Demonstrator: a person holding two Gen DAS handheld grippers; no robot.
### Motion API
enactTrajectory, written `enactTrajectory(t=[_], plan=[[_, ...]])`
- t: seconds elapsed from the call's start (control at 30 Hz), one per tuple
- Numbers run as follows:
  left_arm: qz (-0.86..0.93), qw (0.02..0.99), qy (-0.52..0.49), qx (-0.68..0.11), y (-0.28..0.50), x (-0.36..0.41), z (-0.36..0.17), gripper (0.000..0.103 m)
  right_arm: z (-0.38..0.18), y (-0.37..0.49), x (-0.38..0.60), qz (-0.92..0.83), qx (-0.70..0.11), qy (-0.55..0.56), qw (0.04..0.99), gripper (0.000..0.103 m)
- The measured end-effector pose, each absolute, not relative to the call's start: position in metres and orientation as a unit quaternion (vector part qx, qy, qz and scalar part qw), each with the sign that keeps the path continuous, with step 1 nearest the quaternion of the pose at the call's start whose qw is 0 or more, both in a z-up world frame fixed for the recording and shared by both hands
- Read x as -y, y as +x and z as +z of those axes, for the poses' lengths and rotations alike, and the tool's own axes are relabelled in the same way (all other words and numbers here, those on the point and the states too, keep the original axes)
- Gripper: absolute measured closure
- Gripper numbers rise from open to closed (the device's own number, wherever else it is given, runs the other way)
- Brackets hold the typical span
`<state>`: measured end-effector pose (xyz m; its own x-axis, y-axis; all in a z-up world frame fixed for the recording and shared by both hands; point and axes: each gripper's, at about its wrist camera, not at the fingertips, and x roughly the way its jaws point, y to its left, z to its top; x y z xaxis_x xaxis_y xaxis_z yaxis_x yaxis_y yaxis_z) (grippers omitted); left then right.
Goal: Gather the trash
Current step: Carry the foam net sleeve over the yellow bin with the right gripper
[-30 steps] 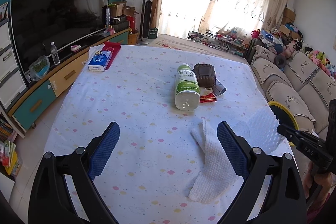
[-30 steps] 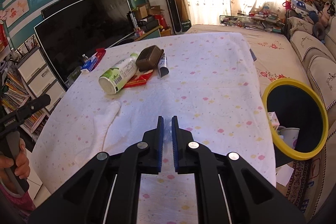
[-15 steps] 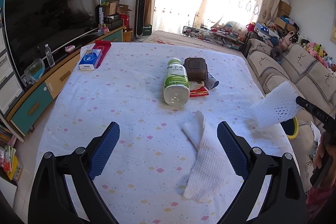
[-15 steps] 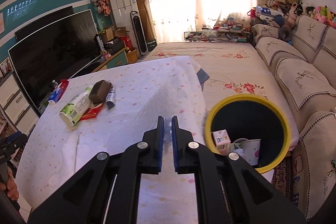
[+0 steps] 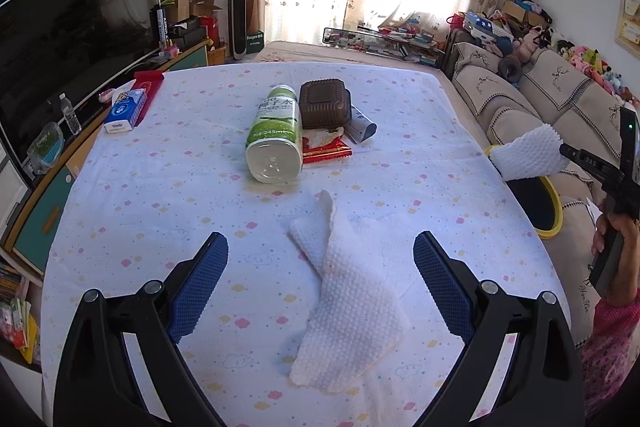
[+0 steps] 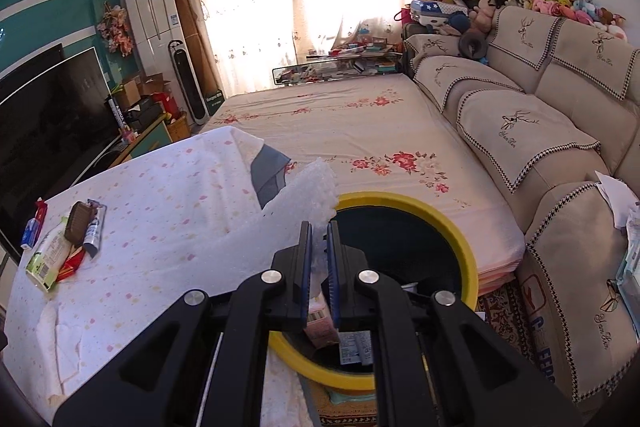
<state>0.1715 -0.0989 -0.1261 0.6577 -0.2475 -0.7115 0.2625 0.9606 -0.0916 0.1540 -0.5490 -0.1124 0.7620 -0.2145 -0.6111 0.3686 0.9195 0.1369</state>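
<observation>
Trash in the right gripper [image 6: 318, 247] is a white dimpled paper towel [image 6: 308, 195], pinched between jaws pressed nearly together, its free end fanning up and forward past the fingertips. Directly beyond and below those tips is the yellow-rimmed bin [image 6: 460, 227], standing on the floor just off the table's edge; a carton and some wrappers already lie inside. The relation that matters is this: the towel hangs over the near-left part of the rim, so, as I judge it, the tips need only a little more reach toward the dark opening before letting go. From the left wrist view the towel [image 5: 528, 157] appears to be over the bin's rim [image 5: 554, 203], though the fisheye edge makes that hard to be sure of. The right hand [image 5: 616, 239] holds its handle tilted forward and down.

Between the widely spread jaws of the left gripper [image 5: 320, 275] lies a second crumpled towel [image 5: 348, 303], flat on the spotted tablecloth [image 5: 160, 195], its long axis running away from the camera and slightly leftward. The pads do not touch it. That hand is plainly the nearer one for it. Farther up the table sit a green bottle [image 5: 276, 135] on its side, a brown box [image 5: 325, 103] and a red wrapper [image 5: 326, 151].
</observation>
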Motion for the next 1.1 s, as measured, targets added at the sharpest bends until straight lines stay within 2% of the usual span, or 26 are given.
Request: enactTrajectory(t=[0.17, 0.27, 0.33, 0.37, 0.6, 0.9, 1.0, 1.1], plan=[[-0.150, 0.904, 0.020, -0.400, 0.176, 0.116, -0.133, 0.010, -0.131, 0.172, 0.572, -0.179, -0.320, 0.121, 0.923, 0.095], [-0.155, 0.900, 0.026, -0.406, 0.179, 0.122, -0.138, 0.010, -0.144, 0.182, 0.583, -0.200, -0.339, 0.108, 0.913, 0.090], [-0.159, 0.898, 0.030, -0.410, 0.181, 0.127, -0.142, 0.010, -0.148, 0.182, 0.586, -0.220, -0.339, 0.101, 0.909, 0.064], [-0.159, 0.896, 0.032, -0.413, 0.183, 0.129, -0.144, 0.010, -0.148, 0.180, 0.585, -0.227, -0.334, 0.098, 0.910, 0.060], [-0.158, 0.884, 0.043, -0.437, 0.194, 0.143, -0.167, 0.010, -0.141, 0.169, 0.566, -0.227, -0.317, 0.074, 0.918, 0.055], [-0.137, 0.875, 0.050, -0.462, 0.208, 0.148, -0.193, 0.011, -0.141, 0.160, 0.545, -0.194, -0.320, 0.079, 0.924, 0.053], [-0.132, 0.873, 0.052, -0.466, 0.211, 0.148, -0.198, 0.016, -0.142, 0.156, 0.540, -0.184, -0.322, 0.088, 0.924, 0.052], [-0.126, 0.876, 0.056, -0.462, 0.210, 0.149, -0.197, 0.029, -0.143, 0.151, 0.537, -0.179, -0.321, 0.093, 0.925, 0.052]])
